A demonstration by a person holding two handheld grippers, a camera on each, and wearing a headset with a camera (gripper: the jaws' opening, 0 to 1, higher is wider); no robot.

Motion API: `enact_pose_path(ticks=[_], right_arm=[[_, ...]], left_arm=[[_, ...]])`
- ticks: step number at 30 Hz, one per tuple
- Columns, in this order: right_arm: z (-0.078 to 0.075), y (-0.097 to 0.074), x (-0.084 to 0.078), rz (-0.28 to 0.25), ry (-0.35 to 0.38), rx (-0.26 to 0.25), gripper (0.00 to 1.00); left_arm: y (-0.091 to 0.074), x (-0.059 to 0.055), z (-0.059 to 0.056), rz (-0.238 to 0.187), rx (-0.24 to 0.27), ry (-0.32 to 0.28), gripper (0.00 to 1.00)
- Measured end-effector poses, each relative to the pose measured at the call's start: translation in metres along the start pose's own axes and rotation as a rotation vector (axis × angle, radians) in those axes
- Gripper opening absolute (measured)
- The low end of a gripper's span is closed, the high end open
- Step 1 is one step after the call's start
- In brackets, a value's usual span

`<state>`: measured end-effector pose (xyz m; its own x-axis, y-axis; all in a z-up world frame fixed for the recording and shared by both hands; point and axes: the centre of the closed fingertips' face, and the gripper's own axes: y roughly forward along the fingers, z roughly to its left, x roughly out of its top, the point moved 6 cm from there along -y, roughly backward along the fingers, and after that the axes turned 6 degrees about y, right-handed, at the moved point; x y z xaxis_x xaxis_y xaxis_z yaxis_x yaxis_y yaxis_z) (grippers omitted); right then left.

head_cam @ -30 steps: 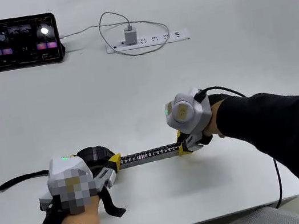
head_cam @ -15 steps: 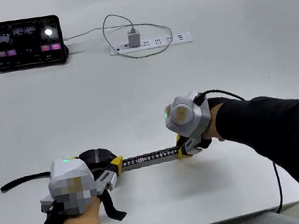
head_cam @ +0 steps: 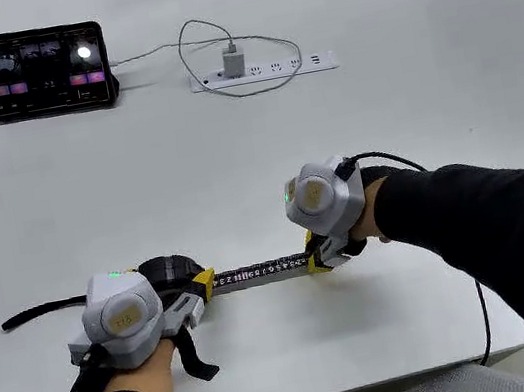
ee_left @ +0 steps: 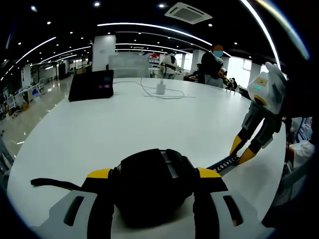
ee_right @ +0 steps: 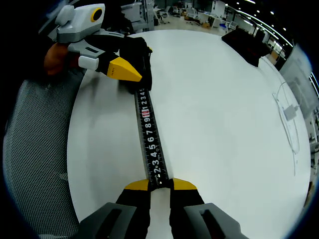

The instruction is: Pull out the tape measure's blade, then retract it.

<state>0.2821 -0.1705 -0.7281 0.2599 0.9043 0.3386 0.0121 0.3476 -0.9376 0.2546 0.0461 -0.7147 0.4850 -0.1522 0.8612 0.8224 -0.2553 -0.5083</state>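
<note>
A black tape measure case (head_cam: 169, 272) (ee_left: 152, 181) rests on the white table, and my left gripper (head_cam: 196, 291) (ee_left: 153, 173) is shut on it, yellow tips on either side. Its dark numbered blade (head_cam: 260, 272) (ee_right: 149, 134) (ee_left: 225, 163) lies drawn out flat to the right. My right gripper (head_cam: 318, 259) (ee_right: 160, 185) is shut on the blade's end, about a hand's width from the case (ee_right: 135, 50). A black wrist strap (head_cam: 39, 313) trails left from the case.
At the back left of the table (head_cam: 398, 101) stands a tablet (head_cam: 44, 71). A white power strip (head_cam: 263, 71) with a charger and looped cable (head_cam: 214, 37) lies at the back centre. The table's front edge runs close under both hands.
My right gripper has moved a little left toward the case with the blade end in it, so the drawn-out blade is slightly shorter. The left gripper has kept still.
</note>
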Motion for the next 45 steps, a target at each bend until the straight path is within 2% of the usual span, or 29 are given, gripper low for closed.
enact_pose_path(ticks=[18,45], right_arm=[[0.003,0.002,0.006,0.009,-0.017,0.000,0.10],[0.004,0.005,0.014,-0.007,-0.019,-0.006,0.10]], left_arm=[[0.000,0.000,-0.001,0.008,0.003,-0.004,0.60],[-0.001,0.000,-0.001,0.004,0.000,-0.012,0.60]])
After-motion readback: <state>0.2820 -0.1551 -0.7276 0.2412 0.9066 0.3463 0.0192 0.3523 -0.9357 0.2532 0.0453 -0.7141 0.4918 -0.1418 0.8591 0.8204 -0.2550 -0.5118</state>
